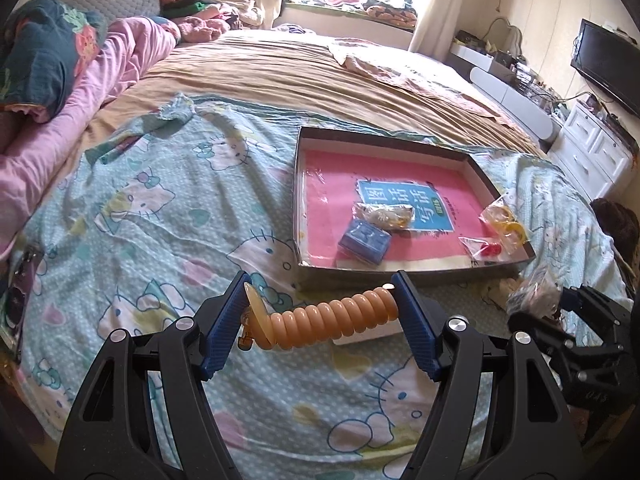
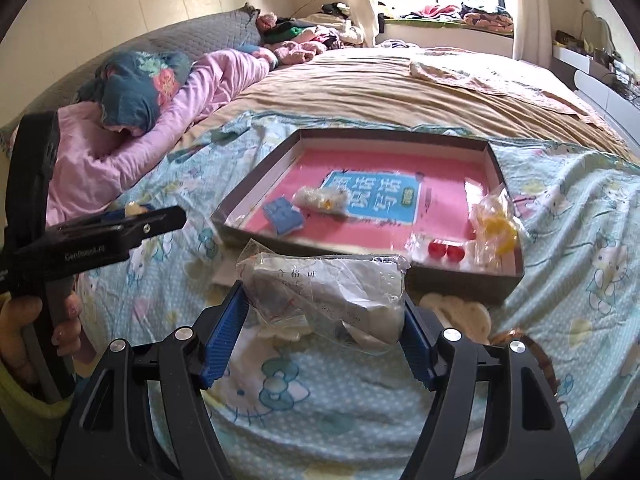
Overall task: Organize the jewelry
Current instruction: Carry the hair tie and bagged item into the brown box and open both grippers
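Note:
My left gripper is shut on an orange spiral hair tie, stretched between its blue pads just in front of the shallow box. My right gripper is shut on a clear plastic bag with paper and small items inside, held before the box's near wall. The pink-lined box holds a blue block, a clear bag of pale beads, a bag with red beads and a bag with yellow rings. The right gripper also shows in the left wrist view.
The box lies on a Hello Kitty sheet spread on a bed. Pink bedding and pillows lie at the left. White round pads lie by the box's near right corner. A white dresser and a TV stand at the right.

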A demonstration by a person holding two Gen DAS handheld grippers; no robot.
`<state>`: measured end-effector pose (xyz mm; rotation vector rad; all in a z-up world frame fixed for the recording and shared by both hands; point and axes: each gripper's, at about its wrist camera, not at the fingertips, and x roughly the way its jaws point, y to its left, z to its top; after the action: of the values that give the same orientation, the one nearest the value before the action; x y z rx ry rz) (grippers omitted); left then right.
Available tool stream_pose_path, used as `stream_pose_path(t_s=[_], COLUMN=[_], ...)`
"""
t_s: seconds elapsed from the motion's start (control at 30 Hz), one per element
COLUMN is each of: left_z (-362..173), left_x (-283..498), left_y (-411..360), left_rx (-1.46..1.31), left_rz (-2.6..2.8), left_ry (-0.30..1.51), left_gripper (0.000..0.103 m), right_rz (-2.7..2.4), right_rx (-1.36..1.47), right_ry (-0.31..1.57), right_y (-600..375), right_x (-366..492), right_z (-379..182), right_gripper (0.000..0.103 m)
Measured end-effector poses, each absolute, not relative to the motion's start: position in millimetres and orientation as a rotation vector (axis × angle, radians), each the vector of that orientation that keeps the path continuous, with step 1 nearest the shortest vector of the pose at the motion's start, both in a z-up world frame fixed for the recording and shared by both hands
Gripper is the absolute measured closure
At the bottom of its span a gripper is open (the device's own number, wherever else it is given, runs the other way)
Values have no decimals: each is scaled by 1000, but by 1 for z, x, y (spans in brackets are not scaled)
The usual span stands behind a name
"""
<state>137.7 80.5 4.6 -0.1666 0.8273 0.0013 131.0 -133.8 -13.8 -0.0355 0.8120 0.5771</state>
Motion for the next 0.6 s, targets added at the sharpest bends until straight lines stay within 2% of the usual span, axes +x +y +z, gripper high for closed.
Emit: stream_pose_path(t_s=[0.6], left_z=[7], left_x=[170], left_y=[82], left_rx=[-153], left_rz=[39], left_ry=[808], left_gripper=[39], right_rz=[491], right_rx=[-12], right_ry=[758], right_y=[-150], right_x=[173], right_z=[-9], right_gripper=[34])
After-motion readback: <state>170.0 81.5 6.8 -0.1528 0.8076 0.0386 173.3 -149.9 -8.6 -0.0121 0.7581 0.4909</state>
